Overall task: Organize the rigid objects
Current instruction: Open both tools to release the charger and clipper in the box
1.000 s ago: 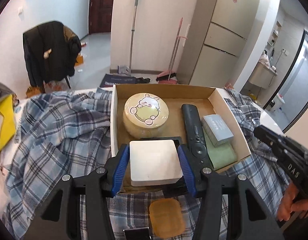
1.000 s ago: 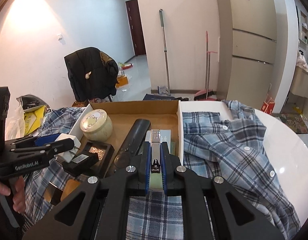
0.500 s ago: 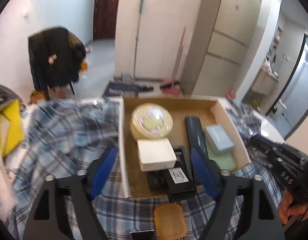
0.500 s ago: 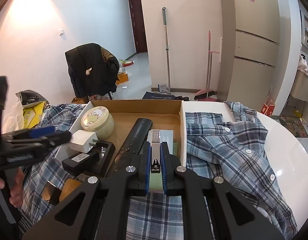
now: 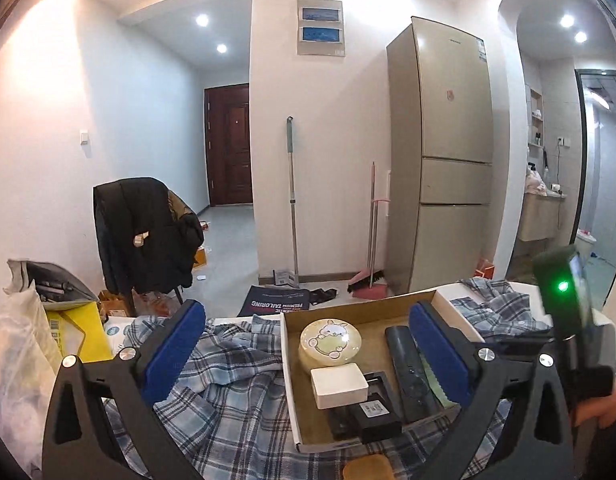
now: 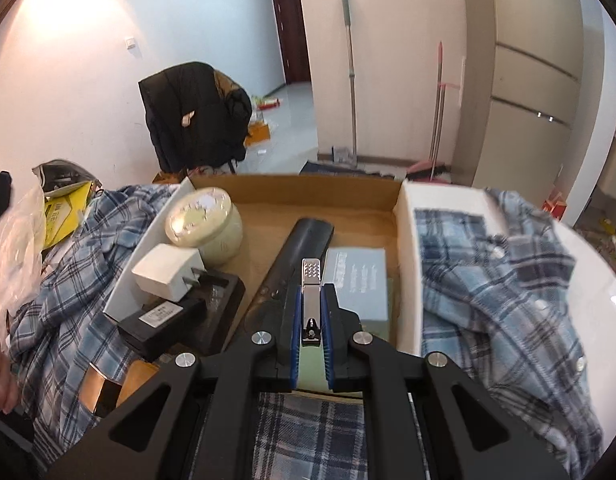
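Note:
A cardboard box (image 5: 290, 376) (image 6: 316, 190) sits on a plaid shirt. It holds a round yellow tin (image 5: 330, 344) (image 6: 205, 222), a white charger block (image 5: 339, 385) (image 6: 167, 270) resting on a black item (image 5: 374, 414) (image 6: 179, 316), a black remote (image 5: 408, 372) (image 6: 303, 240) and a grey-blue box (image 6: 358, 280). My left gripper (image 5: 305, 350) is open and empty, raised above and behind the box. My right gripper (image 6: 311, 324) is shut on a silver nail clipper (image 6: 311, 296) over the box's near edge.
An orange flat piece (image 5: 368, 468) (image 6: 137, 372) lies on the plaid shirt (image 5: 227, 392) (image 6: 500, 288) in front of the box. A yellow package (image 5: 73, 332) and a plastic bag sit at the left. A chair with a black jacket (image 5: 147, 236) stands behind.
My left gripper let go of the white charger block, which now rests in the box, then opened wide and drew back and up. My right gripper still holds the clipper.

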The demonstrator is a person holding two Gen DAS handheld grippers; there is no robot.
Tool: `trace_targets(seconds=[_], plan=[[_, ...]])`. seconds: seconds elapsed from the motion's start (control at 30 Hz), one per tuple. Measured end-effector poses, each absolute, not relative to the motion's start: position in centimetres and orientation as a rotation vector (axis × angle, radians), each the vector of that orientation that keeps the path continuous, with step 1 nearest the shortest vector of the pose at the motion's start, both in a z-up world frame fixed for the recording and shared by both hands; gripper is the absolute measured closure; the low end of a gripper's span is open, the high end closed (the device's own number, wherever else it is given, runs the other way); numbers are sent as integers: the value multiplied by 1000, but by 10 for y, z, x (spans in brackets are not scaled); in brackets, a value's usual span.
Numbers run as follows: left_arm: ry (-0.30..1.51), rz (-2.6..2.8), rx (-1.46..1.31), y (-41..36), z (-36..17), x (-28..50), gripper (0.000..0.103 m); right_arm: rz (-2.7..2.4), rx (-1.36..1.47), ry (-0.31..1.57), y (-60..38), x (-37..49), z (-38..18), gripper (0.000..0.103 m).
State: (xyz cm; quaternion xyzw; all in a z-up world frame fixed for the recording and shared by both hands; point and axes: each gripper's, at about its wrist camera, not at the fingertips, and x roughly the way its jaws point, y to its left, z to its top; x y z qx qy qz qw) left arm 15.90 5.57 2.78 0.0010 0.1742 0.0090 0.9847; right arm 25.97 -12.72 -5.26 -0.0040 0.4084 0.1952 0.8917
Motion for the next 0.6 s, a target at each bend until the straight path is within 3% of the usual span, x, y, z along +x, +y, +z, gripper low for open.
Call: trace_targets(seconds=[0.4, 0.43, 0.47, 0.53, 0.6], plan=[[399, -18, -19, 59, 23, 153, 0, 387, 5, 889, -122, 264, -68, 93], [397, -18, -17, 59, 24, 152, 0, 378, 9, 898, -123, 266, -68, 85], [393, -16, -14, 60, 26, 149, 0, 367, 16, 903, -124, 266, -66, 68], [387, -13, -9, 62, 29, 145, 0, 358, 48, 869, -132, 262, -58, 44], [380, -13, -8, 63, 33, 140, 0, 356, 63, 820, -138, 254, -44, 43]])
